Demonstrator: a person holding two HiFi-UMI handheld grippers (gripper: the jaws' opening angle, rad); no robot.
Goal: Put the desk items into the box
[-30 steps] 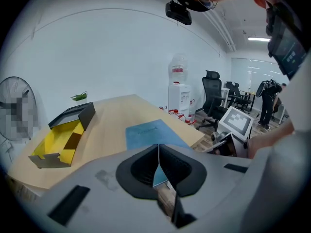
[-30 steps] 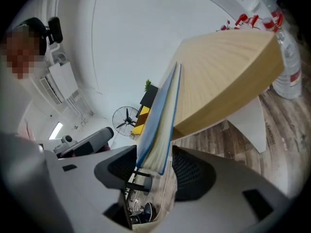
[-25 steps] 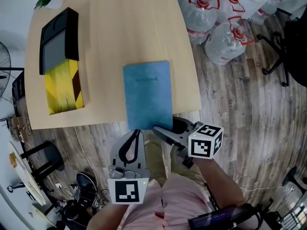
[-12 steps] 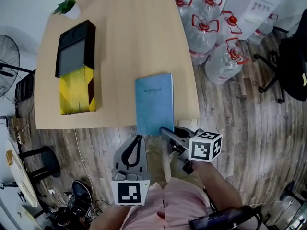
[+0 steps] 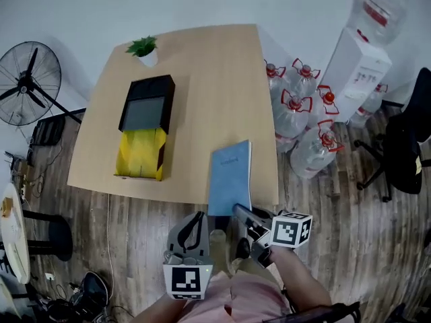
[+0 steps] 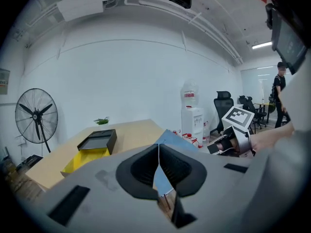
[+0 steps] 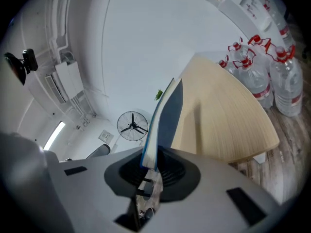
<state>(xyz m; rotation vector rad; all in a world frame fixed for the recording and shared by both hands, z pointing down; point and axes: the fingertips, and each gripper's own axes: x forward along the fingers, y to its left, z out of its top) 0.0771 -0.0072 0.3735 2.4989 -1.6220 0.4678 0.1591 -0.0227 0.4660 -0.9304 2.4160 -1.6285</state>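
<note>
A blue notebook (image 5: 230, 175) is tilted up over the near edge of the wooden table (image 5: 202, 73), lifted on one side. My right gripper (image 5: 241, 213) is shut on its near edge; in the right gripper view the notebook (image 7: 164, 111) stands edge-on out of the shut gripper (image 7: 152, 166). The black box (image 5: 145, 115) with its yellow inner tray (image 5: 140, 155) pulled out lies on the table's left half. My left gripper (image 5: 194, 222) hangs shut and empty below the table edge, left of the notebook. In the left gripper view the shut gripper (image 6: 158, 150) points toward the box (image 6: 98, 141).
A small potted plant (image 5: 143, 48) sits at the table's far edge. Several water bottles (image 5: 302, 116) and a white dispenser (image 5: 360, 59) stand right of the table. A floor fan (image 5: 30, 83) is at the left, an office chair (image 5: 407, 147) at the far right.
The head view has pulled back and up, showing the whole table. The notebook, flat on the table before, now tilts up in my right gripper. The left gripper stays shut.
</note>
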